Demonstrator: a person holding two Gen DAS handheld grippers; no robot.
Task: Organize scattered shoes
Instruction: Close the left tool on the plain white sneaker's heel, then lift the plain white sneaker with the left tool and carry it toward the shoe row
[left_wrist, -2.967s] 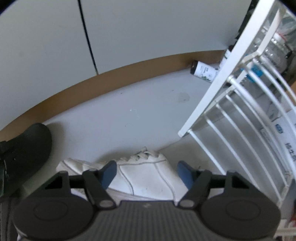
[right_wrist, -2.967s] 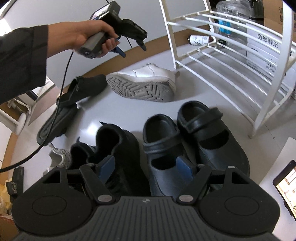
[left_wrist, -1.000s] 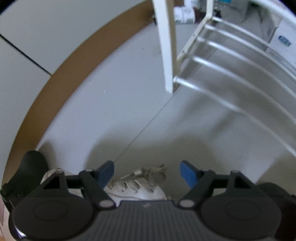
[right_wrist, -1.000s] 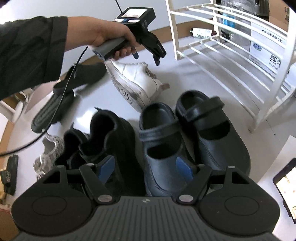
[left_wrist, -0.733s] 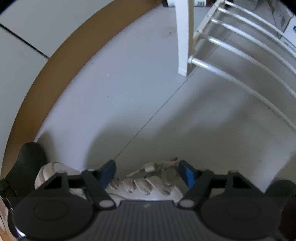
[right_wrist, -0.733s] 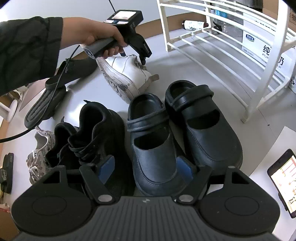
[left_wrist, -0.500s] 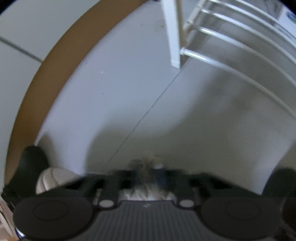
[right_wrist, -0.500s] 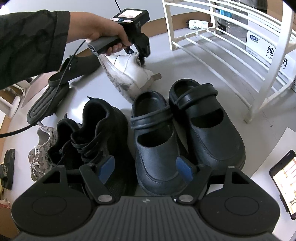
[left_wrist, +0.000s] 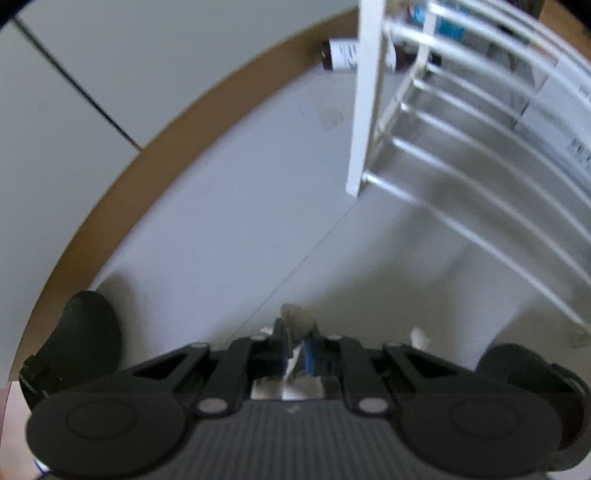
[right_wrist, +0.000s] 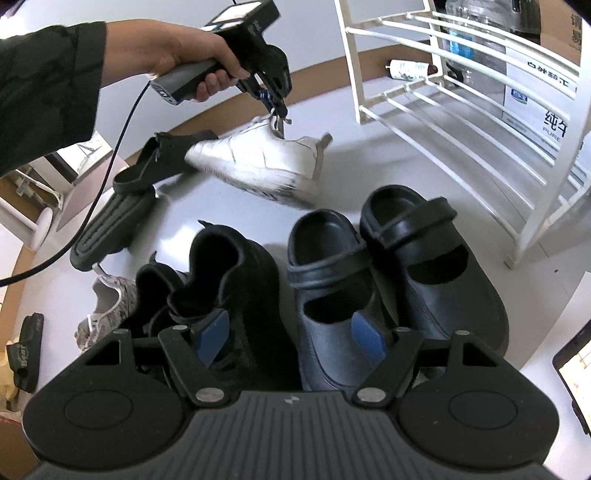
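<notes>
Looking past my white shoe rack on the right, black clogs side by side below my right gripper, its jaws wide and empty, white sneaker dangling by its tongue, pinched in my left gripper, heel toward the rack

Floor: pale grey, smooth, brown skirting at its edge. Directly on it: 2 dark clogs side by side; 1 black sneaker; 1 grey knit sneaker; 2 black slip-ons; white wire shoe rack, standing; 1 bottle lying by the skirting.
</notes>
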